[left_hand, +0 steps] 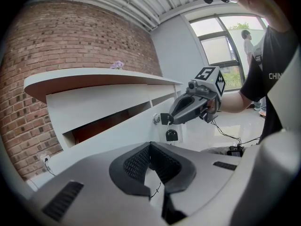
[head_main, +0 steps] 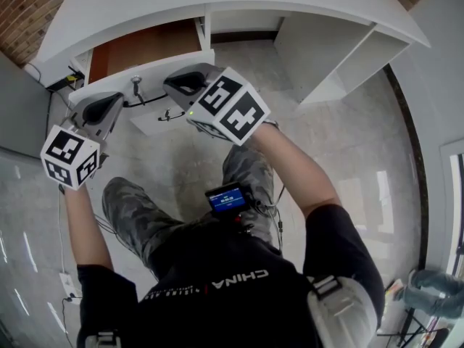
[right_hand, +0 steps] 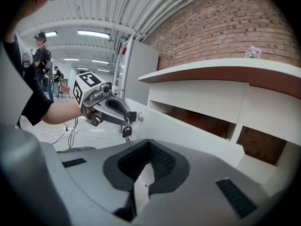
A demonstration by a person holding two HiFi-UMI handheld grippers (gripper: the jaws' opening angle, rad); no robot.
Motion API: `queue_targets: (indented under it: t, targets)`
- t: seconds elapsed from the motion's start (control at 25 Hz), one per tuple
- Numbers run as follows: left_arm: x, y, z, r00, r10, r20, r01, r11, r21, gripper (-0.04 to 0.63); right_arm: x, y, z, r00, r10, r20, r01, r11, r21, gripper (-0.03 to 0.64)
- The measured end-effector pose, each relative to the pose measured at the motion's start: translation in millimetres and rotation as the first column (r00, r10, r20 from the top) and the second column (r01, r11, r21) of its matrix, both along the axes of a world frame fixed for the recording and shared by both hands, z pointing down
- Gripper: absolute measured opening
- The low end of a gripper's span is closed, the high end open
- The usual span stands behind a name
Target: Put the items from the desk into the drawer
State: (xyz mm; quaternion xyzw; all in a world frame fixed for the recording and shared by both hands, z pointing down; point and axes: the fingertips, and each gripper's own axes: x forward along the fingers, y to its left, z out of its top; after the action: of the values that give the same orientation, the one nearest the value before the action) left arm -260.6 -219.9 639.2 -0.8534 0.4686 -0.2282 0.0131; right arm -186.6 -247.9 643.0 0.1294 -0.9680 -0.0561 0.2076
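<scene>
Currently both claws pinched shut, empty: left gripper (left_hand: 150, 154) and right gripper (right_hand: 149, 152) flank the key (left_hand: 165, 119) in the part-open drawer (head_main: 167, 67). Small purple item (right_hand: 254, 52) sits up on the desk (left_hand: 94, 76). Risk: a careless nudge snags the dangling key (left_hand: 171, 135) and twists the lock.

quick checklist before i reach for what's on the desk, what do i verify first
1. drawer open: ok, partly out, brown inside shows.
2. left gripper free: ok, jaws together, nothing between.
3. right gripper free: ok, same.
4. key clear of both grippers: cannot tell. It sits in the lock with both tips close by.
5. item to fetch: ok, small purple thing on the desk.
6. room in drawer: cannot tell, mostly hidden.
</scene>
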Motion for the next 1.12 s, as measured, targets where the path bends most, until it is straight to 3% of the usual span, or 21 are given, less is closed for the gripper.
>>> queue_targets:
  t: [0.36,1.12]
  targets:
    - [-13.1,-38.5,-1.2,0.999,-0.026,-0.021,0.026,1.000,-0.007,0.012,-22.4,-35.8,-1.5,1.000,0.012,-0.004,-0.012,1.000,-0.011,0.015]
    - [-24.6,-93.9,10.4,0.999,-0.047,0.014,0.047,0.999,-0.022,0.012,-49.1,-88.6,0.0,0.999,0.047,0.001,-0.047,0.999,-0.001,0.015]
